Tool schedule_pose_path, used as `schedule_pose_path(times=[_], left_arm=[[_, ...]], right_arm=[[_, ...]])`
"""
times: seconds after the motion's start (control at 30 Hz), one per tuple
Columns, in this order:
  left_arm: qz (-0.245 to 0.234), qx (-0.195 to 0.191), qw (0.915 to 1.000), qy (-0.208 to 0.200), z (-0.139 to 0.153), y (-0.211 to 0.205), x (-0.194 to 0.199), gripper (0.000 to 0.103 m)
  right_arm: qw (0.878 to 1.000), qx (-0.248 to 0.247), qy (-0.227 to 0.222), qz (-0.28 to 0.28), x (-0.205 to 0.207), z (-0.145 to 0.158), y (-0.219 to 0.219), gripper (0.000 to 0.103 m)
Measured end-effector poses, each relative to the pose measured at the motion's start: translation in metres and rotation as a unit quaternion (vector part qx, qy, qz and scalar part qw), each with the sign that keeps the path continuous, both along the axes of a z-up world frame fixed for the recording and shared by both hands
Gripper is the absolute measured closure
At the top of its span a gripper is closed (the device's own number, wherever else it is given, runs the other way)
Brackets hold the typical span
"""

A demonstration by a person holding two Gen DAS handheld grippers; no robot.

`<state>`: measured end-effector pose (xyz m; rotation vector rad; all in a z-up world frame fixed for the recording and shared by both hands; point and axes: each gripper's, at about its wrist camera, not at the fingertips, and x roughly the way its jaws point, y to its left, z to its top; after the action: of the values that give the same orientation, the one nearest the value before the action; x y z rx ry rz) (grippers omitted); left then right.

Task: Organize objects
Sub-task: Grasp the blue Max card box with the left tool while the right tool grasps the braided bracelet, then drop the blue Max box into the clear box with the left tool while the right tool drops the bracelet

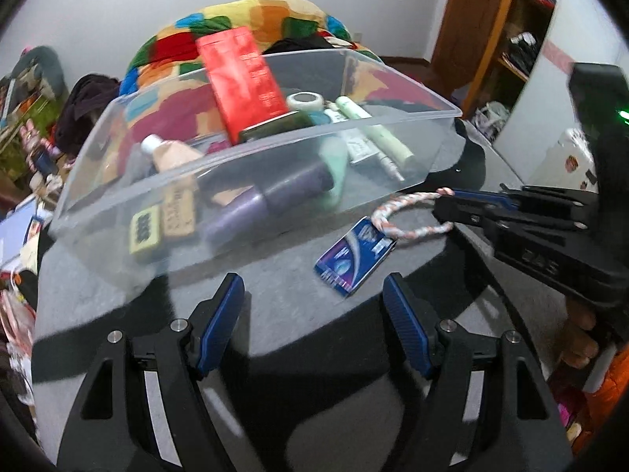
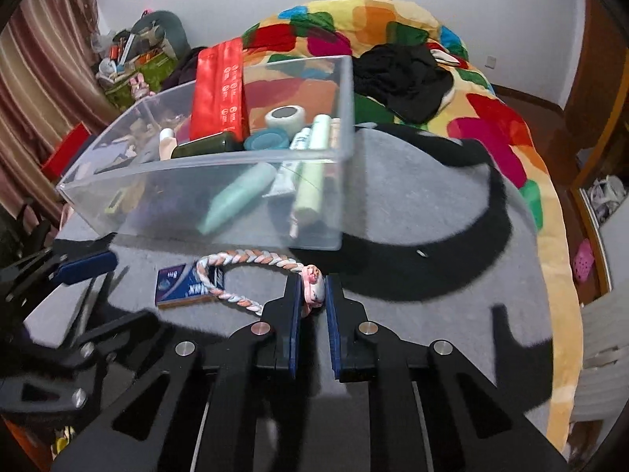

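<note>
Left to right. Left claw [image 1: 312, 314]: jaws wide apart, nothing between them, hovering over the grey surface [image 1: 275, 299] just short of the bin. Seen also from the right wrist view at far left, blue pad showing.

Clear bin [image 1: 251, 149] on the surface, already loaded: red box [image 1: 240, 78] leaning upright at the back, purple bottles [image 1: 267, 200] low at the front wall, tape roll [image 1: 304, 100], mint tube [image 2: 236, 196] and pale green tube [image 2: 312, 181] toward the right end. Other contents too blurred to name.

Blue card pack [image 1: 354, 255] flat on the surface, outside the bin, just in front of its near wall. Braided loop [image 2: 243, 271], pink, white and orange, draped across the pack's right end, touching it.

Right claw [image 2: 312, 295]: jaws nearly closed, pinching the loop's knotted end. Rest of the loop resting on pack and surface, not lifted clear as far as could be told.

Judged step: picking up the loop for transfer to the bin; pack remaining to be sorted after.

Next move, judged: lift high enough to clear the near wall, carry over the rim, release above the tubes. Risk noted: loop could drag the pack along on lifting. Left claw free to take the pack.
</note>
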<state>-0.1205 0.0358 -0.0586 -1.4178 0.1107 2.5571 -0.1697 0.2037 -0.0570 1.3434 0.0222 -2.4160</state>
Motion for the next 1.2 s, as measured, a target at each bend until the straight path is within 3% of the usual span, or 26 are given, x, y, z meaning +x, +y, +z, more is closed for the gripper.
schedule_pose_path(times=[0.27,0.37,0.43,0.47,0.83,1.2], left_arm=[[-0.028,-0.011,0.9994,-0.019,-0.012,0.02,-0.027,0.03],[-0.034,0.001,0.9993,-0.014,-0.011,0.02,-0.025,0.051],[-0.035,0.002,0.9993,-0.01,-0.01,0.018,-0.021,0.073],[-0.032,0.002,0.9994,-0.008,-0.009,0.017,-0.019,0.076],[0.014,0.017,0.9989,0.041,0.013,-0.003,0.018,0.076],[0.078,0.047,0.9897,0.11,0.06,-0.042,0.018,0.076]], right_arm=[[0.999,-0.027,0.02,-0.019,0.015,0.019,0.029,0.092],[0.999,-0.033,0.028,-0.015,0.019,0.025,0.031,0.092],[0.999,-0.034,0.033,-0.011,0.021,0.027,0.028,0.092],[0.999,-0.034,0.035,-0.009,0.021,0.028,0.027,0.092],[0.997,-0.062,0.05,0.019,0.026,0.046,0.009,0.092],[0.992,-0.088,0.087,0.026,0.004,0.075,-0.018,0.092]])
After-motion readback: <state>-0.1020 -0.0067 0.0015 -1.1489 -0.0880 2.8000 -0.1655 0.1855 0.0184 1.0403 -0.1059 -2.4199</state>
